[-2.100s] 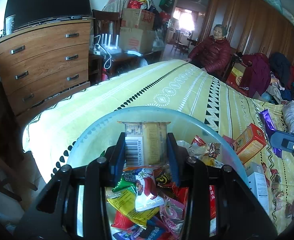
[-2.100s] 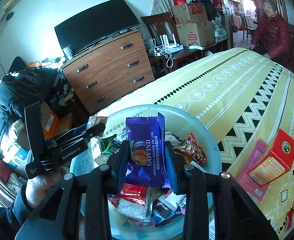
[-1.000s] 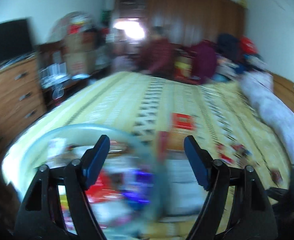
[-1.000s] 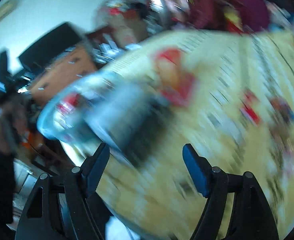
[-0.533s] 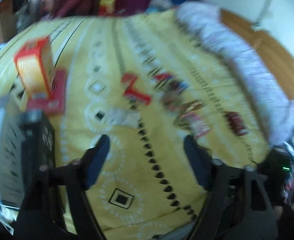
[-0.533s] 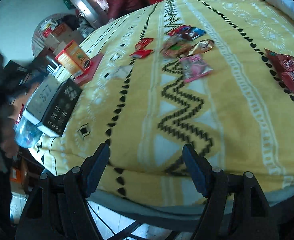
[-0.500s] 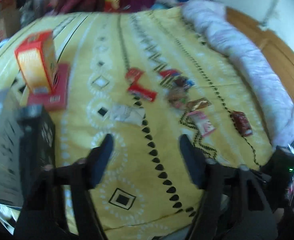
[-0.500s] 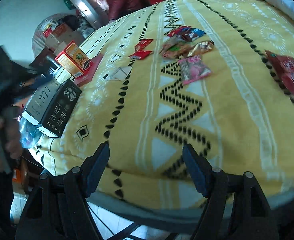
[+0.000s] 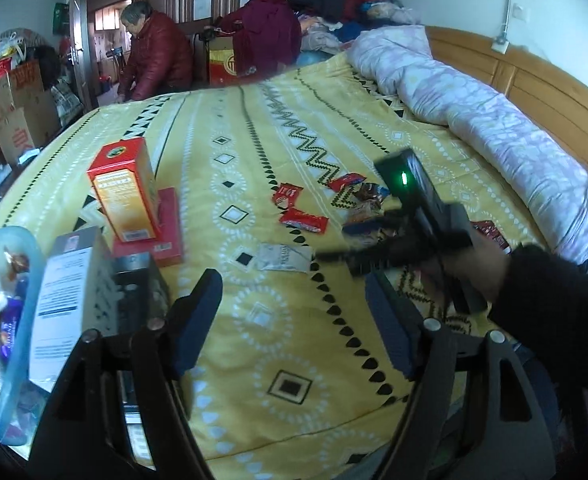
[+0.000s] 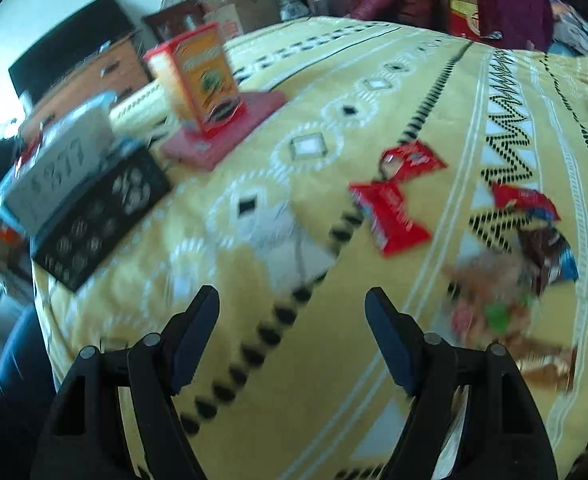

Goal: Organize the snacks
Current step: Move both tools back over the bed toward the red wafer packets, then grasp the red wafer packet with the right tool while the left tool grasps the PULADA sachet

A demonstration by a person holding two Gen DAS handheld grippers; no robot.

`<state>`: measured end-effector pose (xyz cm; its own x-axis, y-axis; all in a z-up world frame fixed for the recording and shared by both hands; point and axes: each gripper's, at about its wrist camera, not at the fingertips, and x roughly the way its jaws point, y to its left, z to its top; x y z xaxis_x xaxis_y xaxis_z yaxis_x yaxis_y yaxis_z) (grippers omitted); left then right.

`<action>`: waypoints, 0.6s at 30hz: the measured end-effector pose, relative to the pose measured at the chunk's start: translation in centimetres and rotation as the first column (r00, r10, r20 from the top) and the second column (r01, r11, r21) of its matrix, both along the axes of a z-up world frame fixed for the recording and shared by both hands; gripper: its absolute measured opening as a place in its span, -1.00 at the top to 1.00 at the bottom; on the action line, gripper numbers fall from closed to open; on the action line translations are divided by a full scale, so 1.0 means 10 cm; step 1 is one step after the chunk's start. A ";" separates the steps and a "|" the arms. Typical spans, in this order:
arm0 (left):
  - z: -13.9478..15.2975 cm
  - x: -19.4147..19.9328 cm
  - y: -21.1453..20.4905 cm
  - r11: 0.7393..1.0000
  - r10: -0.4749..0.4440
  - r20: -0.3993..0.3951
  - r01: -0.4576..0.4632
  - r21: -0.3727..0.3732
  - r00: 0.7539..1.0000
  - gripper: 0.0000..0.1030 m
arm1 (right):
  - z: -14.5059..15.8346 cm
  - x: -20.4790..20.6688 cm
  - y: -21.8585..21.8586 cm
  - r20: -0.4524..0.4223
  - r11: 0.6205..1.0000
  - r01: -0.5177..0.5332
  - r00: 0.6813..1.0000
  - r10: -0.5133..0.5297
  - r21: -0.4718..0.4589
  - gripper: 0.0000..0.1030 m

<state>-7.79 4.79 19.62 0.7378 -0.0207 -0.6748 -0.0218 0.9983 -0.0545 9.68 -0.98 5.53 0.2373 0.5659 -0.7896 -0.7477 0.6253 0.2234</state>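
Lying on bedspread [image 10: 434, 92]: loose snack packets [image 10: 394, 216], mid-bed.
Left view only: blue basin [image 9: 11, 320] of snacks, bed's edge.
Writing: "377" on grey box [image 10: 59, 170].
Left gripper [image 9: 294, 312]: just widened, empty.
Right gripper [image 10: 294, 316]: agape, empty.

The bedspread [image 9: 253, 168] is yellow with black zigzags, white diamonds and dotted rings. On it lie red snack packets [image 9: 304, 220] and a white one [image 9: 283, 257]; an orange-and-red box [image 9: 123, 196] stands on a flat red box [image 9: 165, 236]. The quilt [image 9: 474, 108] is pale lilac, the basin [image 9: 17, 320] translucent blue.
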 end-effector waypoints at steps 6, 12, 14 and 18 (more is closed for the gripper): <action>-0.11 0.03 0.08 1.000 -0.014 -0.037 0.013 -0.025 0.999 -0.46 | -0.15 0.67 0.05 0.006 0.988 0.143 0.990 -0.143 -0.051 -0.30; -0.19 0.03 0.14 0.999 -0.012 -0.059 0.009 -0.046 0.998 -0.46 | -0.40 1.03 0.41 -0.042 0.985 0.108 0.992 -0.115 -0.134 -0.27; -0.20 0.03 0.16 0.998 -0.010 -0.063 0.006 -0.055 0.998 -0.46 | -0.55 1.06 0.48 -0.046 0.976 0.103 0.992 -0.113 -0.190 -0.26; -0.18 0.00 0.16 0.998 -0.010 -0.055 0.006 -0.069 0.998 -0.46 | -0.57 1.01 0.46 -0.056 0.977 0.133 0.988 -0.144 -0.169 -0.12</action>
<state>-7.75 6.43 17.80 0.6990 -0.0744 -0.7113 -0.0188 0.9923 -0.1223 19.77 3.59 -0.15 0.2474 0.3924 -0.8859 -0.6381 0.7540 0.1558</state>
